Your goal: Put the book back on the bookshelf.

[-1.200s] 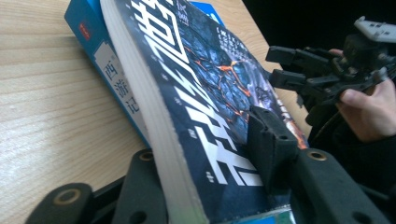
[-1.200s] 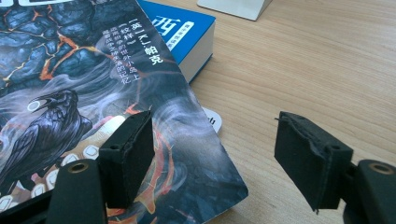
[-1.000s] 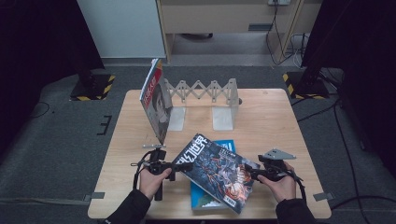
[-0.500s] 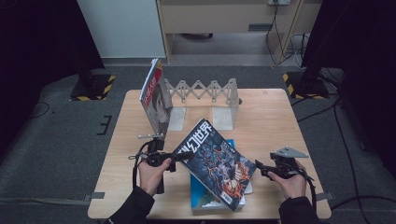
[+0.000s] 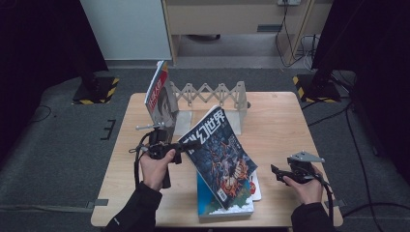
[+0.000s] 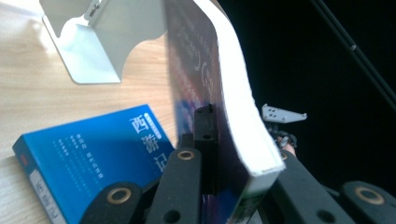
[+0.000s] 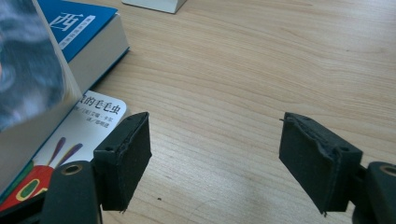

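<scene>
Since the earlier frames, the dark magazine (image 5: 220,154) has been lifted off the stack and tilted up, while the right gripper (image 5: 278,173) has drawn away toward the table's right side. Four books are counted: the raised magazine, a blue book (image 5: 225,205) and a white picture book (image 5: 255,186) lying beneath it, and a red-edged book (image 5: 157,94) standing against the folding bookend rack (image 5: 212,94). The left gripper (image 5: 186,146) has just closed and clamps the magazine's edge. The right gripper's jaws stand open over bare table (image 7: 261,70), holding nothing. The left gripper view reveals the magazine's white page block (image 6: 238,107) and the pads gripping it.
</scene>
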`<state>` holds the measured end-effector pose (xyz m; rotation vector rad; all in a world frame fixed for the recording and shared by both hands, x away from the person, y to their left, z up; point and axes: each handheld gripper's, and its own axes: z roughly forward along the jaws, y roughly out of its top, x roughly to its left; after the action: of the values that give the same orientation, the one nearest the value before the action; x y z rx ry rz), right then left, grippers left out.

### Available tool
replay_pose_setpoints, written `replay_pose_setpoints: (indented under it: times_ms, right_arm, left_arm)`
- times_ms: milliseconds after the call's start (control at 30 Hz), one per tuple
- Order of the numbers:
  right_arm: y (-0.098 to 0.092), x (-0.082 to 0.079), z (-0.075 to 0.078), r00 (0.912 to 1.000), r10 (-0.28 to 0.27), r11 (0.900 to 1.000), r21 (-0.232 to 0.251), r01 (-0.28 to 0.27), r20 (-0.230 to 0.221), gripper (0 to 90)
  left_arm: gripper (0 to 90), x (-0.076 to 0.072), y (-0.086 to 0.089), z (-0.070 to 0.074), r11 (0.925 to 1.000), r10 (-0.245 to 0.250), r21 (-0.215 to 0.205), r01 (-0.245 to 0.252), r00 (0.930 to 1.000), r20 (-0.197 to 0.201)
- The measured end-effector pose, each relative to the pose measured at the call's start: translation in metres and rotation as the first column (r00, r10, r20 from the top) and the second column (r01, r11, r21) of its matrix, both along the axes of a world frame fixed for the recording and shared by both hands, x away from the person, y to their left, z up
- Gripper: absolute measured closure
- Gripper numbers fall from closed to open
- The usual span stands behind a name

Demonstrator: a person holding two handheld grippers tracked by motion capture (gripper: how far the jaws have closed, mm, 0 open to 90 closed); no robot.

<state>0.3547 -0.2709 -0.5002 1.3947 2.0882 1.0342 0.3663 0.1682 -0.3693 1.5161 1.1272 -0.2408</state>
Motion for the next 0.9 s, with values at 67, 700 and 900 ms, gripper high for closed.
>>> replay_pose_setpoints:
  times_ms: [67,700,900]
  right_arm:
    - [-0.001,0.000,-0.001,1.0000,-0.003,1.000,-0.001,0.003,-0.006,24.8]
    - [-0.019,0.010,-0.020,0.9955,-0.037,0.997,-0.066,0.031,-0.087,16.5]
    - [-0.019,0.011,-0.027,0.9923,-0.023,0.997,-0.076,0.014,-0.122,14.7]
  left_arm:
    - [81.8,0.001,0.002,0.007,0.9999,0.013,0.007,-0.013,0.9998,0.017]
    - [81.8,0.009,0.030,0.078,0.9801,0.159,0.084,-0.180,0.9656,0.206]
    - [81.8,0.010,0.044,0.093,0.9693,0.209,0.080,-0.233,0.9495,0.235]
